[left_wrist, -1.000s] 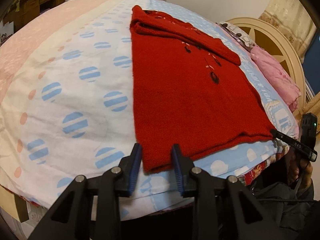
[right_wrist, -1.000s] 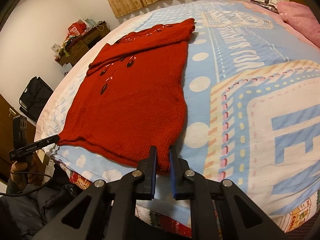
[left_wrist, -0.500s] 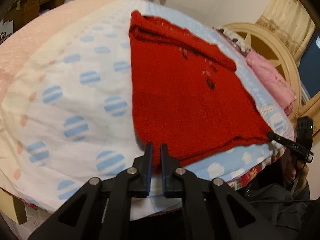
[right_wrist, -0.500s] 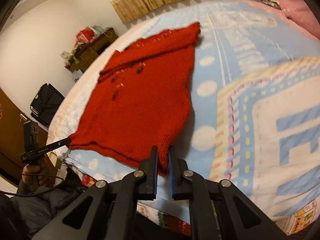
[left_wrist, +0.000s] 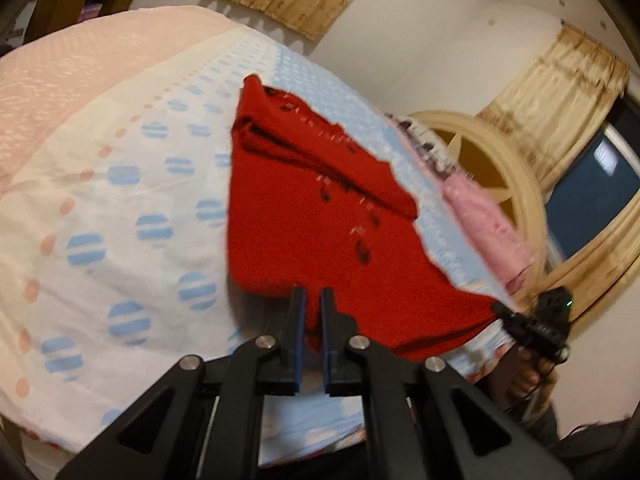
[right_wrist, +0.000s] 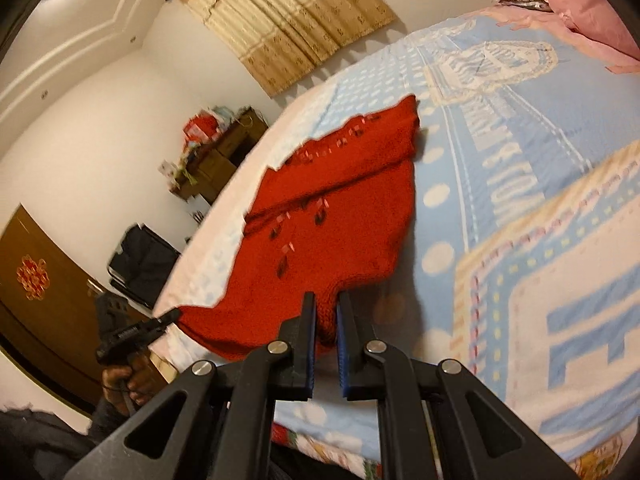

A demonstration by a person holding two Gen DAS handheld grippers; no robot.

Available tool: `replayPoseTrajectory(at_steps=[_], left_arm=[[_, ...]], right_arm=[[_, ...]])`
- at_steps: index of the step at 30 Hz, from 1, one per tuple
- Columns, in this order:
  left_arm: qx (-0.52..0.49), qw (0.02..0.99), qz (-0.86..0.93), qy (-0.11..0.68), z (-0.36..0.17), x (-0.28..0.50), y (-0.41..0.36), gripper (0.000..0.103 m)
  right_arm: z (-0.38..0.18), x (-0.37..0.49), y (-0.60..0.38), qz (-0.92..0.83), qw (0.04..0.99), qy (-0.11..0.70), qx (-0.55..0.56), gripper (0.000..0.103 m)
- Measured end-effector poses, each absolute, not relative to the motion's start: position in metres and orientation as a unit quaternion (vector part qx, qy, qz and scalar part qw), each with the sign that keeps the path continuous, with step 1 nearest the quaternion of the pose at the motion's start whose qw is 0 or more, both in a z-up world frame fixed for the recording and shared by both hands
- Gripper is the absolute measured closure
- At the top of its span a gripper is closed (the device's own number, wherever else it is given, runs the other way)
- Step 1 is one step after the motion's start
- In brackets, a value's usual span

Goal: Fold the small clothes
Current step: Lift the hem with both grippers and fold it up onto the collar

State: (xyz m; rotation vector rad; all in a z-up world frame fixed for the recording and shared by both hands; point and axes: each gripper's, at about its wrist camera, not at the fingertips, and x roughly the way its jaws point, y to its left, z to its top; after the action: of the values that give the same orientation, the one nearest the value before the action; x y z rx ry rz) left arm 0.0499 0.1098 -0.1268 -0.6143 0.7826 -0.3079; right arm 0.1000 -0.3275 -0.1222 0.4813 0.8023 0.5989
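While the red knitted sweater (left_wrist: 320,240) lies spread on the bed, its hem edge is raised at the two corners you hold, and the folded sleeves and collar end rest well ahead of both grippers. Your left gripper (left_wrist: 311,316) has just closed on the hem corner and is clamped down to a narrow slit with red knit between the blue pads; your right gripper (right_wrist: 325,320) is pinched just as tight on the other hem corner. Expect the knit to be soft, limp and stretchy, light but saggy between your two holds, so keep both corners level and taut. The corners are the right places to grip. Beyond the sweater, the dotted blue and white bedspread (left_wrist: 132,216) runs outward to a pink pillow (left_wrist: 484,220).
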Motion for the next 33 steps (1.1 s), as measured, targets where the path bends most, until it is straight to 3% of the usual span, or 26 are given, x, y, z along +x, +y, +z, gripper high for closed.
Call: replayPoseTrajectory(at_steps=[10, 33], left_arm=[[-0.284, 0.883, -0.167, 0.333, -0.087, 0.104, 0.113, 0.097], [-0.291, 0.895, -0.153, 0.302, -0.055, 0.264, 0.133, 0.097]], right_arm=[[-0.079, 0.161, -0.333, 0.29, 0.854, 0.342, 0.263, 0.095], [-0.031, 0.349, -0.311, 0.259, 0.873, 0.34, 0.234, 0.095]])
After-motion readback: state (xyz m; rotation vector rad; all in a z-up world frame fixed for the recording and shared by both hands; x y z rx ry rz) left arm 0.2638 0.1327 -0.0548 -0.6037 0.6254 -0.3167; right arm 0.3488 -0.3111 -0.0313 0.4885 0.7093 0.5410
